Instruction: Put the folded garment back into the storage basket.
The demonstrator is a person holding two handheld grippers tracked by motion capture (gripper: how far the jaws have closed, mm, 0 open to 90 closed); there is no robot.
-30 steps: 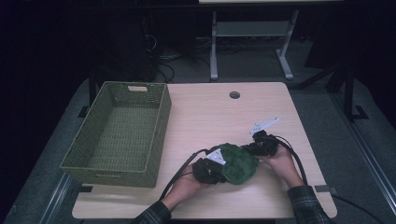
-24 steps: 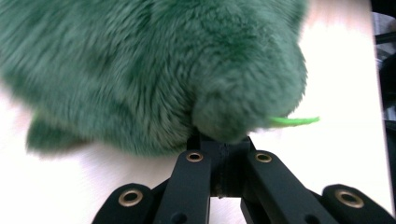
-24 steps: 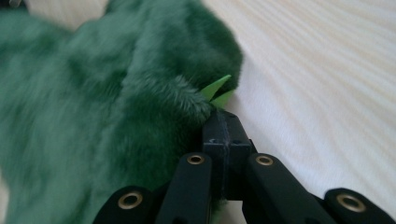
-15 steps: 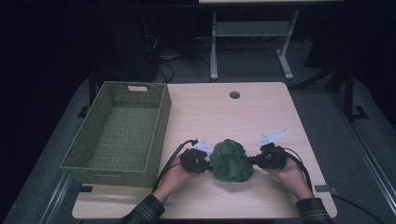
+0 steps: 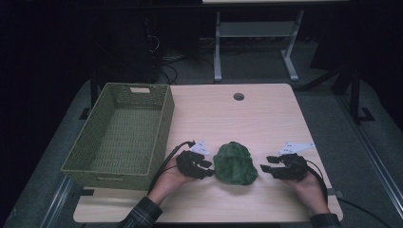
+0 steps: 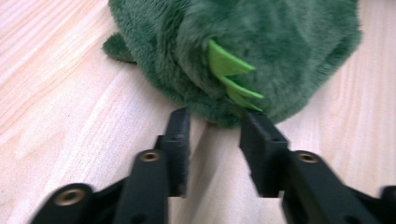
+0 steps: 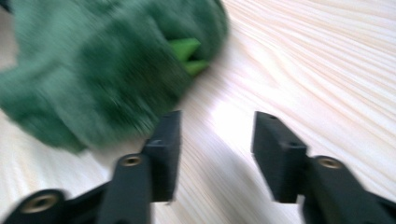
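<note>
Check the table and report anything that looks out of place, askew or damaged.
Nothing stands out. The green plush toy lies intact on the wooden table, between the left tool and the right tool, whose jaws have just been opening with nothing between them. The woven basket sits square at the table's left edge.

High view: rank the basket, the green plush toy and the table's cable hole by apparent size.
1. Basket, by far the largest.
2. Green plush toy.
3. Cable hole, smallest; it lies farther from the camera, but the gap is plain.
</note>
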